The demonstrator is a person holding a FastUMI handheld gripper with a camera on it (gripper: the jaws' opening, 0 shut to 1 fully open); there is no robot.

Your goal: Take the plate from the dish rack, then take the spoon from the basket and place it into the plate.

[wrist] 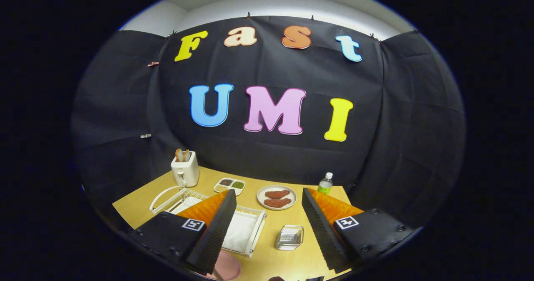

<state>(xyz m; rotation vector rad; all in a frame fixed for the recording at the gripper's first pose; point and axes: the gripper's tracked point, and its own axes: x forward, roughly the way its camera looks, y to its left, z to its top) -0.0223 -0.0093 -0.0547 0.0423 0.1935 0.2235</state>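
Pink plate [227,268] spotted low by the left finger, just nearer than the rack [259,224]. Gripper [268,194] found wide apart, empty. Basket [289,237] seen between fingers; best reached straight, slow.

tongs [269,231] open | gap free | dish rack [246,231] beside left finger

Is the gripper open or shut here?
Open: the gripper has its fingers spread wide with nothing between them, the bare wooden table and a clear dish showing through the gap.

White rack [246,247]; pink plate [227,267]; green-labelled bottle [325,184].
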